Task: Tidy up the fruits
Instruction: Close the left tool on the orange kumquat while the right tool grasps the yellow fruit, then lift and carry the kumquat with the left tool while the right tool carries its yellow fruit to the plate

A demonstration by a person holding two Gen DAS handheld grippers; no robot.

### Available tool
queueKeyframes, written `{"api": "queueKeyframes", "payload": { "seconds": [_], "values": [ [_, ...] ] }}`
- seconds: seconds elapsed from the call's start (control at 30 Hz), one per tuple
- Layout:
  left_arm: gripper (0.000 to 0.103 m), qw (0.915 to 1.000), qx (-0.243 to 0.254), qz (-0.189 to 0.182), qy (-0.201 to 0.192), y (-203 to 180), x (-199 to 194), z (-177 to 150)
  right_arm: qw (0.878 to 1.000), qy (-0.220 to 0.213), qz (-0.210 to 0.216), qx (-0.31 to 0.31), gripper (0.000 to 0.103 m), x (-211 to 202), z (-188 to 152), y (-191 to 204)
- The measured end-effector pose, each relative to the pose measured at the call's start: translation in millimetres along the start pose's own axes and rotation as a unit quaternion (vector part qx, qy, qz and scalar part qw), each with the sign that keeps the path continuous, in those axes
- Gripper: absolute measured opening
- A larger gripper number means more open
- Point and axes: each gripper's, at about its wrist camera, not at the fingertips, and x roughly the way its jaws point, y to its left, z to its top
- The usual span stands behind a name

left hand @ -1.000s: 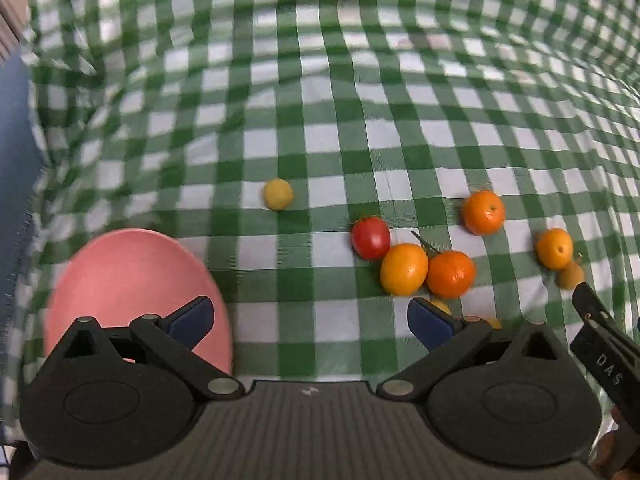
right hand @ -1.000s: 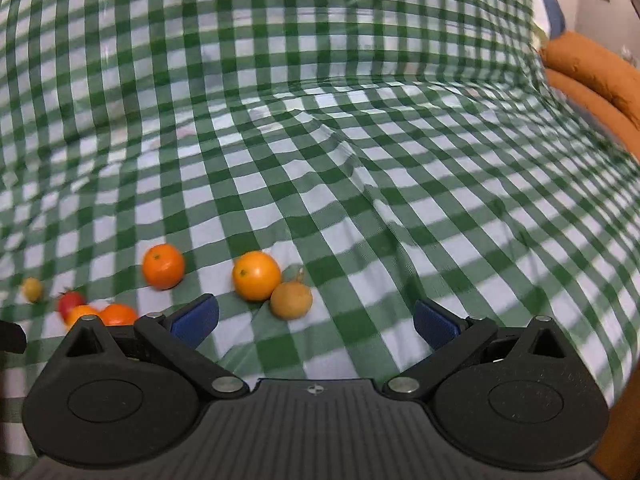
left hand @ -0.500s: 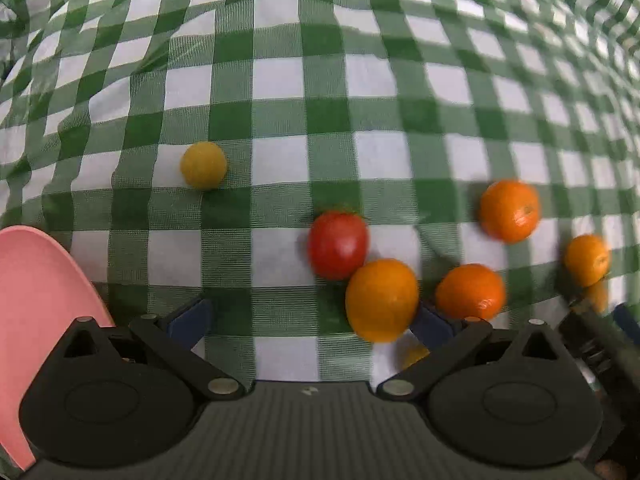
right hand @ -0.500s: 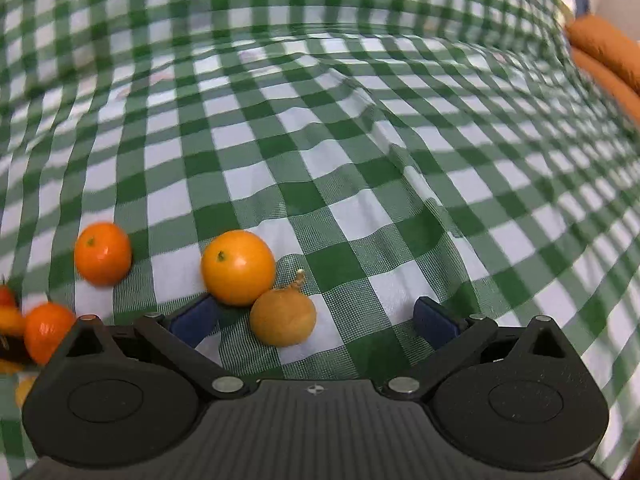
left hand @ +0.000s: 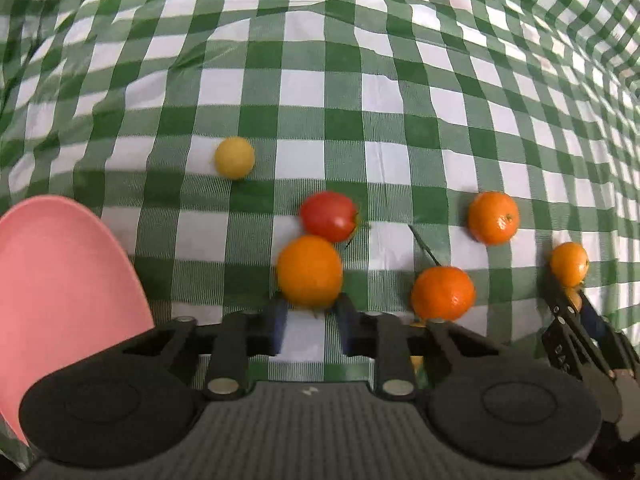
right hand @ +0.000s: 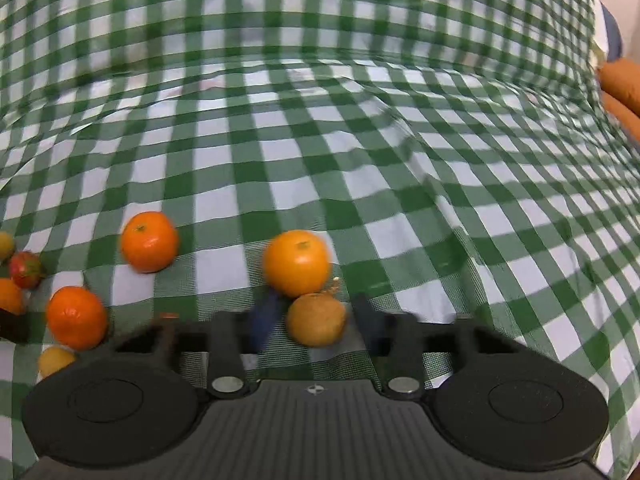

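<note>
Fruit lies scattered on a green checked cloth (left hand: 320,92). My left gripper (left hand: 311,314) points steeply down, and its jaws have closed onto the lower sides of an orange (left hand: 309,271). A red tomato (left hand: 329,216) touches that orange from behind. My right gripper (right hand: 314,322) has its jaws closing around a small brown stemmed fruit (right hand: 316,319). Its fingers are blurred, and a narrow gap shows on each side of the fruit. A second orange (right hand: 297,262) rests against the brown fruit. The right gripper (left hand: 572,306) also shows at the right edge of the left wrist view.
A pink plate (left hand: 60,280) lies at the lower left. Loose on the cloth are a small yellow fruit (left hand: 234,157) and mandarins (left hand: 493,217) (left hand: 443,293) (left hand: 569,263). An orange cushion (right hand: 624,84) sits beyond the cloth's right edge.
Both grippers have come down closer to the fruit. Both sets of jaws have gone from wide apart to close together, the left around the orange and the right around the brown fruit.
</note>
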Motion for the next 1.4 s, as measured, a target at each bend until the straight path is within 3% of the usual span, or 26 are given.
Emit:
{"api": "queueKeyframes", "payload": {
  "seconds": [0.07, 0.23, 0.4, 0.5, 0.57, 0.63, 0.7, 0.77, 0.9, 1.07, 1.23, 1.4],
  "values": [
    [0.004, 0.9998, -0.010, -0.014, -0.005, 6.1, -3.4, -3.9, 1.000, -0.009, -0.002, -0.007, 0.032, -4.0, 0.5, 2.0],
    [0.004, 0.9980, -0.014, -0.040, -0.047, 18.6, -32.3, -11.7, 0.998, -0.042, -0.019, 0.031, 0.032, -15.2, 4.7, -9.5],
    [0.004, 0.9971, 0.014, -0.031, -0.069, 29.7, -42.2, -15.9, 0.997, -0.025, -0.023, 0.068, 0.032, -15.1, 3.6, -18.5],
    [0.030, 0.9967, 0.039, -0.040, -0.058, 22.8, -26.5, -6.3, 0.997, -0.010, -0.016, 0.069, 0.032, -11.1, 1.4, -17.4],
    [0.057, 0.9968, 0.051, -0.047, -0.039, 17.3, -16.1, 1.9, 0.997, 0.001, -0.010, 0.071, 0.032, -5.5, 0.3, -18.7],
    [0.062, 0.9970, 0.052, -0.044, -0.036, 12.1, -8.2, 7.4, 0.997, 0.012, -0.008, 0.076, 0.032, -2.0, 0.0, -20.3],
    [0.060, 0.9970, 0.056, -0.050, -0.017, 7.4, -0.9, 11.1, 0.997, 0.010, -0.009, 0.076, 0.032, -0.8, 0.6, -20.5],
    [0.037, 0.9965, 0.050, -0.066, -0.010, 6.0, 3.8, 11.3, 0.997, 0.010, -0.011, 0.073, 0.032, 1.0, 2.1, -20.4],
    [0.037, 0.9977, 0.021, -0.059, -0.026, 10.4, 6.2, 7.6, 0.998, 0.009, -0.007, 0.067, 0.032, 1.2, 4.4, -19.0],
    [0.037, 0.9965, 0.035, -0.054, -0.054, 9.4, -8.8, -8.1, 0.996, -0.012, -0.008, 0.083, 0.032, -6.6, 6.8, -25.5],
    [0.037, 0.9924, 0.028, -0.095, -0.072, 30.9, -55.4, -48.1, 0.993, -0.058, -0.021, 0.096, 0.032, -25.6, 8.0, -30.5],
    [0.037, 0.9914, 0.029, -0.078, -0.101, 52.6, -90.5, -94.5, 0.994, -0.068, -0.014, 0.083, 0.032, -50.8, 6.9, -21.7]
  ]
}}
